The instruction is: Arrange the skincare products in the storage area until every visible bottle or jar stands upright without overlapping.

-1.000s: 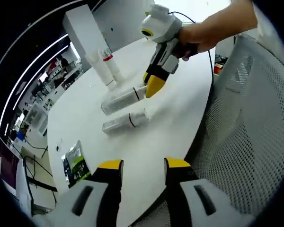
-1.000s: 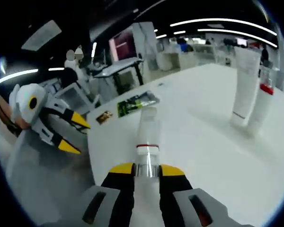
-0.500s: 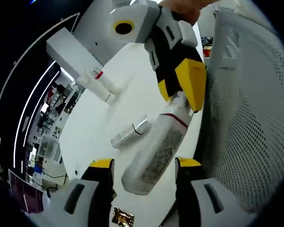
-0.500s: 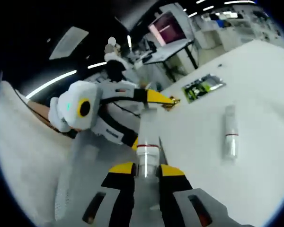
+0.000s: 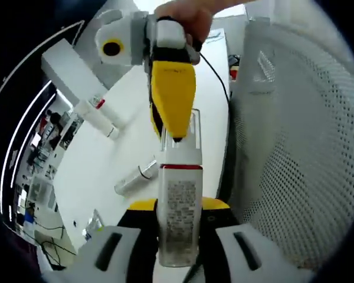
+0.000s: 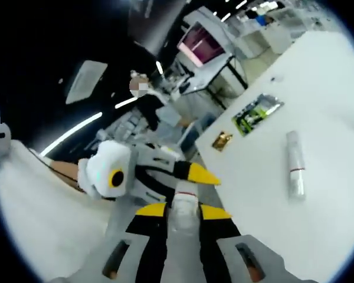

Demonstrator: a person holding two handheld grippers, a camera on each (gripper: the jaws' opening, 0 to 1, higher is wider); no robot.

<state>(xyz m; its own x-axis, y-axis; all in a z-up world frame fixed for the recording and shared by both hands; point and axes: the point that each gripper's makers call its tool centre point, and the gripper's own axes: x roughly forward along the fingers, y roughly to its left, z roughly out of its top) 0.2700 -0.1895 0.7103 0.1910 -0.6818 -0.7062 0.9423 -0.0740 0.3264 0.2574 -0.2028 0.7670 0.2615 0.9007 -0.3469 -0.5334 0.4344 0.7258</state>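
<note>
Bright ceiling strip lights [image 6: 76, 132] glare on the white table [image 6: 318, 177]; fisheye edges bend, and the right gripper view smears with motion blur.

I see a white round table [image 5: 130, 147] running up the left gripper view's middle. One clear bottle [image 5: 133, 180] lies flat on it at centre-left, two white tubes [image 5: 97, 115] stand at upper left, and sachets [image 6: 256, 112] lie in the right gripper view's upper right.

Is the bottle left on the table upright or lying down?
Lying down. The bottle rests on its side on the white table, its length flat along the surface.
</note>
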